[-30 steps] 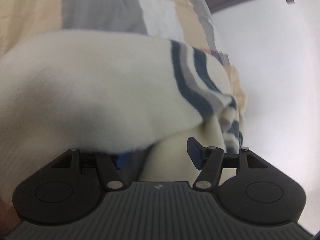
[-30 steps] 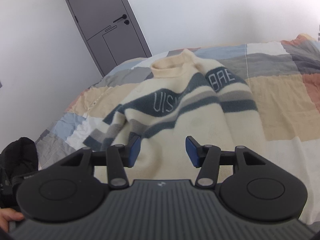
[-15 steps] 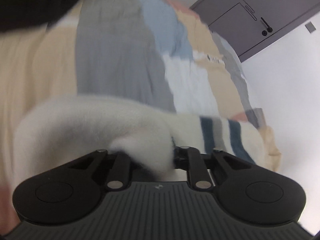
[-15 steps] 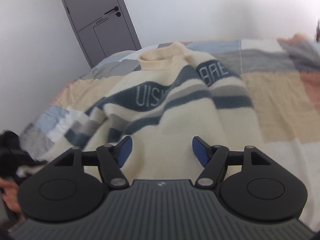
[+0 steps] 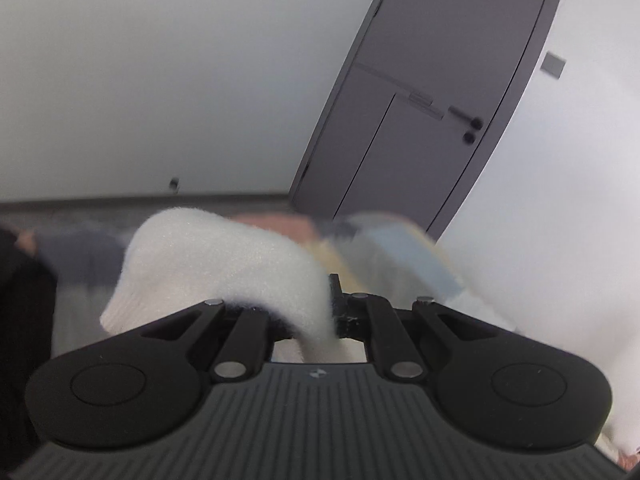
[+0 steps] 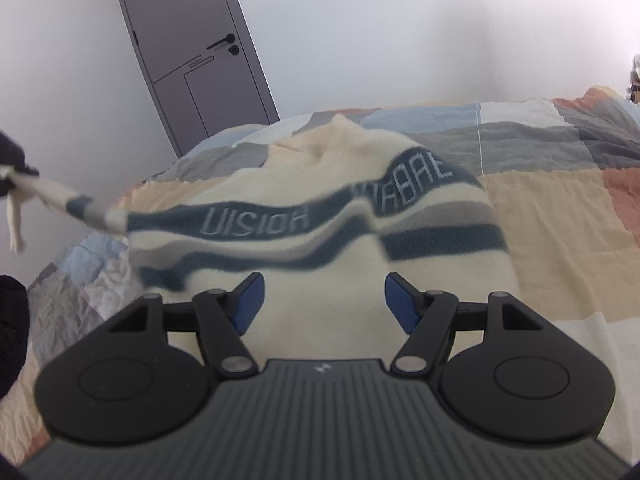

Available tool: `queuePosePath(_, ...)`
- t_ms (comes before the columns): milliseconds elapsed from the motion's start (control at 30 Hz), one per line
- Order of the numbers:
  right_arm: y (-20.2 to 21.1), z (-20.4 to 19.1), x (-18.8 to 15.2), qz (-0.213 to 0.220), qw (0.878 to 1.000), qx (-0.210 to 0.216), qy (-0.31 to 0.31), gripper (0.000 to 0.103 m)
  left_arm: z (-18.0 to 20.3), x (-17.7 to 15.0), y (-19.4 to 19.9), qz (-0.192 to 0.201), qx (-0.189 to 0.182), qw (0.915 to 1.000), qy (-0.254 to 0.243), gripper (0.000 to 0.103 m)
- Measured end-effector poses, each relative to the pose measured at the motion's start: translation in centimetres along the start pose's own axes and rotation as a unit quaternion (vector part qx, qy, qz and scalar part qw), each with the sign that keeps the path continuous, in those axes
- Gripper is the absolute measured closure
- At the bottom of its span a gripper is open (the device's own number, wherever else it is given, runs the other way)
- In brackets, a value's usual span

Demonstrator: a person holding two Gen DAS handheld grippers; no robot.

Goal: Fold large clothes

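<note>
Left hand-held gripper (image 5: 326,312) fingertips buried in sweater (image 5: 224,264); blurred quilt (image 5: 400,248).

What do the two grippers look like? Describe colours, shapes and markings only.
Both match: the left gripper and right gripper have matte black ribbed bodies, a small pale logo, round side discs and silver pivot pins on black linkage arms. The right gripper's pads are blue.

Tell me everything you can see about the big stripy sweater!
The sweater is cream and fuzzy-looking, with dark blue and grey stripes and pale letters on the widest blue band. It has a high collar. Most of it lies rumpled on the patchwork quilt. One sleeve is stretched out sideways off the bed, and the left gripper is shut on its cuff. The right gripper hovers open above the sweater's plain lower part.
</note>
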State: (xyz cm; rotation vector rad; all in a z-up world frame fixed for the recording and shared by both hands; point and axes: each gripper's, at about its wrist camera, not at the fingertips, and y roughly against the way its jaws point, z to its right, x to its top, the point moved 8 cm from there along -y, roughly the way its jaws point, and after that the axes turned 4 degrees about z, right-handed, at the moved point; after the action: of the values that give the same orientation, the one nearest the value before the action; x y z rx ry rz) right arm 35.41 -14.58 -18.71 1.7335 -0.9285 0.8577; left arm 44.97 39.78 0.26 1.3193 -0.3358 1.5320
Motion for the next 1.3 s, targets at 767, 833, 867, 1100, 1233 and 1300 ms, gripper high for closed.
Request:
queuePosePath(767,-9.4,0.1,-0.6,-0.032,0.999,0.013,0.039,0.032,-13.4,-8.9,-22.6,-0.122,0.117,0.985,-0.034,0.09)
queuePosePath(833,-9.8,-0.1,-0.7,-0.035,0.998,0.014,0.041,0.032,-12.4,-8.7,-21.8,-0.129,0.134,0.9801,-0.07,0.088)
queuePosePath(867,-9.9,-0.2,-0.6,-0.034,0.998,0.012,0.044,0.032,-12.1,-8.7,-21.0,-0.135,0.133,0.9793,-0.071,0.085)
queuePosePath(1100,-8.5,-0.2,-0.1,-0.028,0.999,0.016,0.04,0.034,-10.3,-7.5,-15.2,-0.155,0.122,0.979,-0.05,0.04)
queuePosePath(1233,-7.2,0.3,0.1,-0.035,0.999,0.016,0.03,0.034,-8.6,-8.9,-9.9,-0.185,0.098,0.9767,-0.048,0.04)
queuePosePath(1300,-6.5,0.7,-0.1,-0.052,0.998,0.024,0.007,0.034,-7.7,-9.6,-7.3,-0.192,0.083,0.9763,-0.054,0.04)
